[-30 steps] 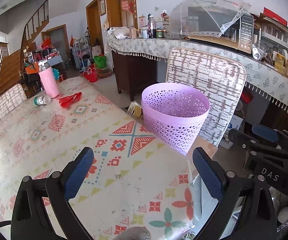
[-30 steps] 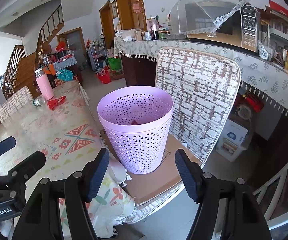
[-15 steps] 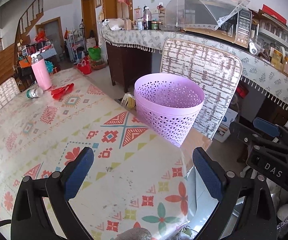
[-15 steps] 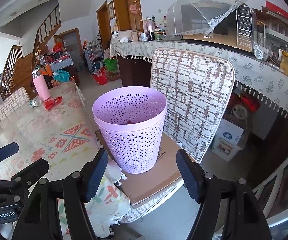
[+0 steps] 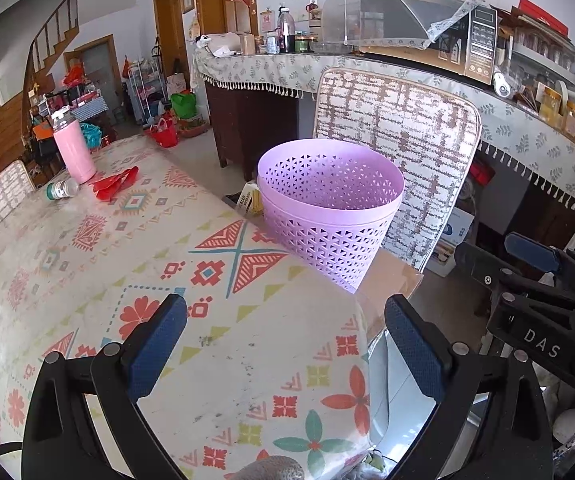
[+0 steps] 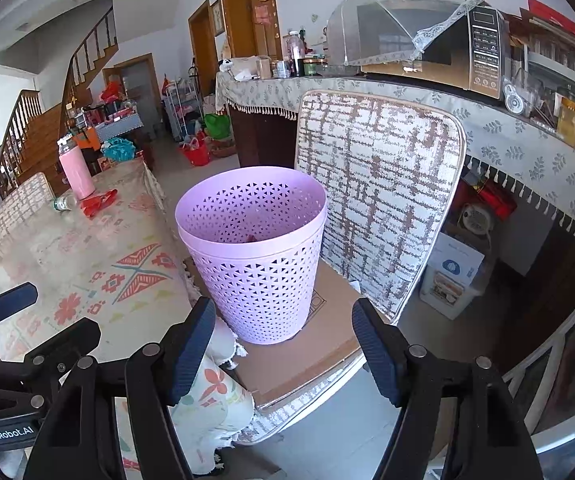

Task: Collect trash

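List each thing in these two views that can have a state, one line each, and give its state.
Left claw: open, empty.
Right claw: open, empty.
Purple basket: upright on cardboard on the chair seat, something small and dark red inside.
Pink flask: upright, capped.
Small bottle: lying on its side.
Red wrapper: crumpled, on the table.

Left wrist view now further along the table (image 5: 99, 240) than a second ago: pink bottle (image 5: 72, 147), small lying bottle (image 5: 61, 190) and red wrapper (image 5: 113, 184) nearer and more central, purple basket (image 5: 329, 208) shifted left and a little up. Staircase sliding out at the left edge. Right gripper (image 5: 527, 276) lower at the right border than before.

Right wrist view slightly changed too: basket (image 6: 253, 252) a touch lower and more to the left, something dark red just visible inside its rim, chair back (image 6: 379, 196) closer to the middle. Left gripper (image 6: 11, 300) higher at the left edge.
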A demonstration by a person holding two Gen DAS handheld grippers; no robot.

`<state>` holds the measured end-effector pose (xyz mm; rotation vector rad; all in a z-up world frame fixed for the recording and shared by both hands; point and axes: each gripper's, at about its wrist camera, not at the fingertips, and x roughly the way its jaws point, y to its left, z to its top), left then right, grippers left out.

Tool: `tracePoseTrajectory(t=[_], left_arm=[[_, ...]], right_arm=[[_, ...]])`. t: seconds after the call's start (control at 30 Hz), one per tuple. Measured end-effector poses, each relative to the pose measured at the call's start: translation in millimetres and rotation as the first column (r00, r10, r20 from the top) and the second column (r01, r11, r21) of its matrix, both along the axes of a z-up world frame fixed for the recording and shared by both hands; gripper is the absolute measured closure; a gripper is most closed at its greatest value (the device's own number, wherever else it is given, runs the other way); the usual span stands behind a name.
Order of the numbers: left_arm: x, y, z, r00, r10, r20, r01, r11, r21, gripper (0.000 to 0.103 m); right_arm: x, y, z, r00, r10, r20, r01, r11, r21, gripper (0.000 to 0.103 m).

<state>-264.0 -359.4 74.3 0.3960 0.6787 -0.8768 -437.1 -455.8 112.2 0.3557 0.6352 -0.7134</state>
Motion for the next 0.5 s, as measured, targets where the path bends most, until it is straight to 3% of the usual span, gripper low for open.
tracePoseTrajectory(t=[0.5], left_arm=[[-2,-26,-7,0.999,-0.041,-0.024,0.042,0.999,0.028,0.004]], right_arm=[[-8,-16,-11,0.999,-0.04,-0.011,0.041,0.999,0.031,0.027]])
